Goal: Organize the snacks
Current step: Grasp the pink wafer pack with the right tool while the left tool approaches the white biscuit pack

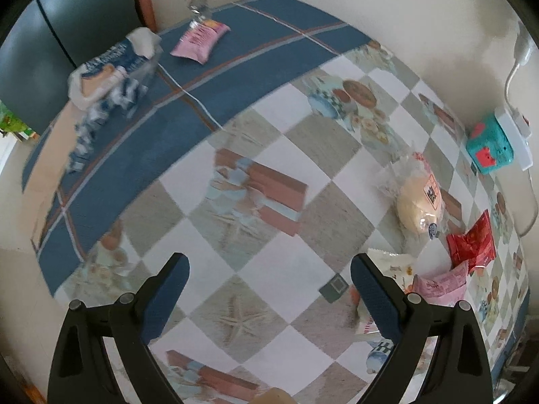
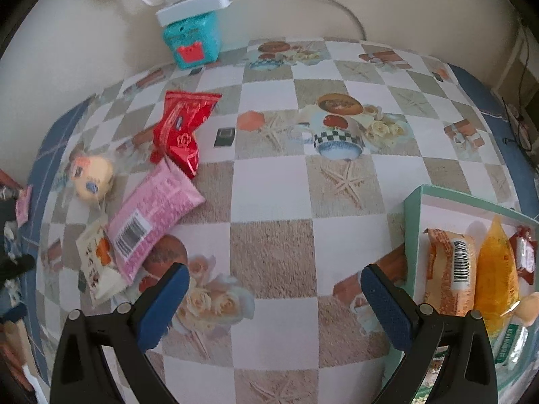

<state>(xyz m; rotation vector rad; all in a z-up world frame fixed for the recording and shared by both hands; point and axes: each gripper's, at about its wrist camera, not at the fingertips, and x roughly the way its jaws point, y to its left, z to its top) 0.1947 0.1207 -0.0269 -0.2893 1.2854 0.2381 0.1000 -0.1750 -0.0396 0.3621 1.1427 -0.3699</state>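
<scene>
Loose snacks lie on the patterned tablecloth: a red packet, a pink packet, a small white packet and a wrapped bun. In the left wrist view the same bun, red packet, pink packet and white packet sit at the right. A light green box at the right holds an orange bar, a yellow pouch and a small red sweet. My right gripper is open over bare cloth between pile and box. My left gripper is open and empty too.
Another pink packet and a blue-and-white tissue pack lie on the table's far blue border. A teal cube with a white power strip on top stands by the wall. A dark chair stands beyond the table.
</scene>
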